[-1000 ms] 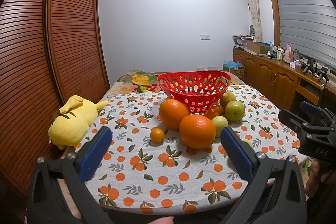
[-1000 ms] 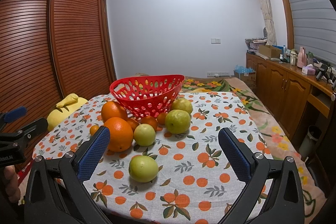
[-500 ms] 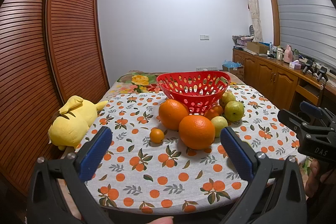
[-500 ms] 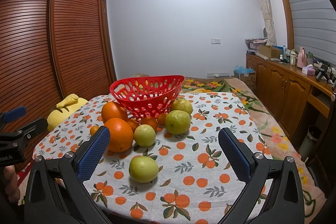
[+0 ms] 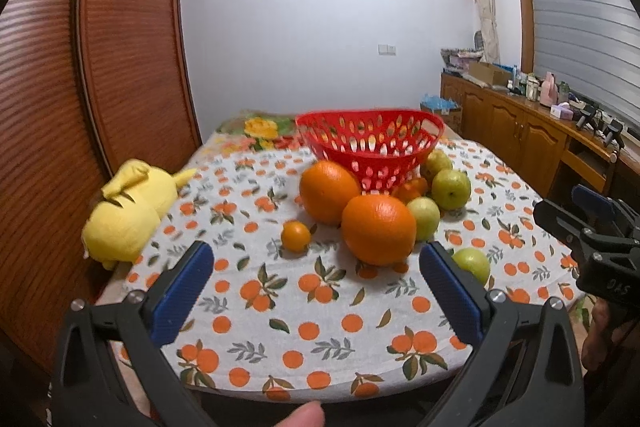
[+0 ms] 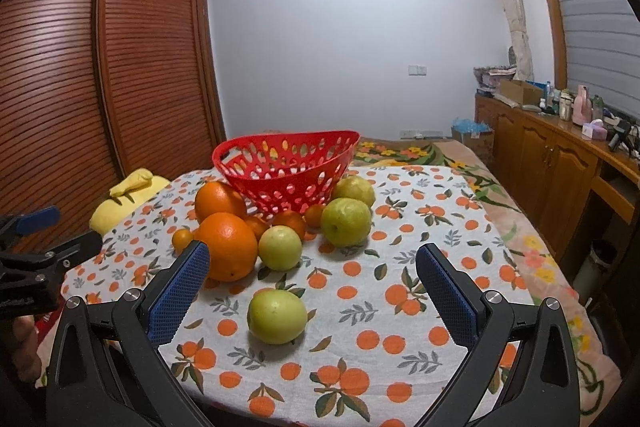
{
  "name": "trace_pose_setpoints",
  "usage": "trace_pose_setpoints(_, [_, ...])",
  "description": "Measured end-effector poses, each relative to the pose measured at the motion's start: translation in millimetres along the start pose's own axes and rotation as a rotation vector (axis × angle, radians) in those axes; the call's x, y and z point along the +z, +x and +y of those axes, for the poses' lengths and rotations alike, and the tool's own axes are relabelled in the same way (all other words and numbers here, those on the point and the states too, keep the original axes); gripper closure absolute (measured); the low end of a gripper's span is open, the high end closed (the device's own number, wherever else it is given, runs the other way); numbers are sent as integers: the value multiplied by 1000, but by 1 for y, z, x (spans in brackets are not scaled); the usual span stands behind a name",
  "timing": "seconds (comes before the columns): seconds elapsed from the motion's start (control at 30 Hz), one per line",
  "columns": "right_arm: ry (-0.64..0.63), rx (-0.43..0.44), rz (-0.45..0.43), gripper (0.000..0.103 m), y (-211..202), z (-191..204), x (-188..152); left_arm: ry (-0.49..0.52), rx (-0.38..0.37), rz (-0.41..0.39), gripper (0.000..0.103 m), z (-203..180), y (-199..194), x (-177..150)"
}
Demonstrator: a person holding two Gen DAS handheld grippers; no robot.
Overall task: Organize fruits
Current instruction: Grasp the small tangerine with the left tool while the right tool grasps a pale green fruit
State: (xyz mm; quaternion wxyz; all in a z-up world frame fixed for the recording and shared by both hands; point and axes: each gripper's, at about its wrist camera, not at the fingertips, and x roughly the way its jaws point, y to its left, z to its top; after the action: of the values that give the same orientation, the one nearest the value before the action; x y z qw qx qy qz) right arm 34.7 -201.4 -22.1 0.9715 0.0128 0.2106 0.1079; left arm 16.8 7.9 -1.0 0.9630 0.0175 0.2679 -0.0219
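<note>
Fingers: left gripper and right gripper both gaping, holding nothing | fruits sitting mid-frame before basket | guava lying lower centre.

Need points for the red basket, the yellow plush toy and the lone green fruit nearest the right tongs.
red basket [image 6: 280, 174]: right wrist view, on its perforated front wall.
yellow plush toy [image 5: 124, 215]: left wrist view, middle of its body.
lone green fruit [image 6: 277, 315]: right wrist view, centre of its skin.

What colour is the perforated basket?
Red; the basket shows best in the right wrist view.
</note>
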Motion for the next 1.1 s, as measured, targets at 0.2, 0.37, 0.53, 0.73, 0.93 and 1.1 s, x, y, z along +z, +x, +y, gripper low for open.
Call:
trace_pose_setpoints(0.2, [-20, 31, 42, 0, 22, 7, -9, 21, 10, 80, 0, 8, 35, -12])
trace_pose_setpoints(0.37, [-34, 78, 101, 1, 48, 9, -14, 24, 4, 132, 0, 17, 63, -15])
trace_pose_setpoints(0.53, [-60, 105, 159, 2, 72, 13, -20, 42, 6, 179, 0, 24, 91, -16])
trace_pose_setpoints(0.73, [-65, 145, 248, 9, 95, 15, -30, 16, -43, 249, 0, 33, 121, -19])
trace_pose_setpoints(0.93, [-81, 168, 314, 21, 107, 18, -41, 38, -34, 280, 0, 32, 140, -19])
trace_pose_setpoints(1.1, [-90, 187, 345, 30, 110, 22, -47, 53, -43, 268, 0, 34, 147, -16])
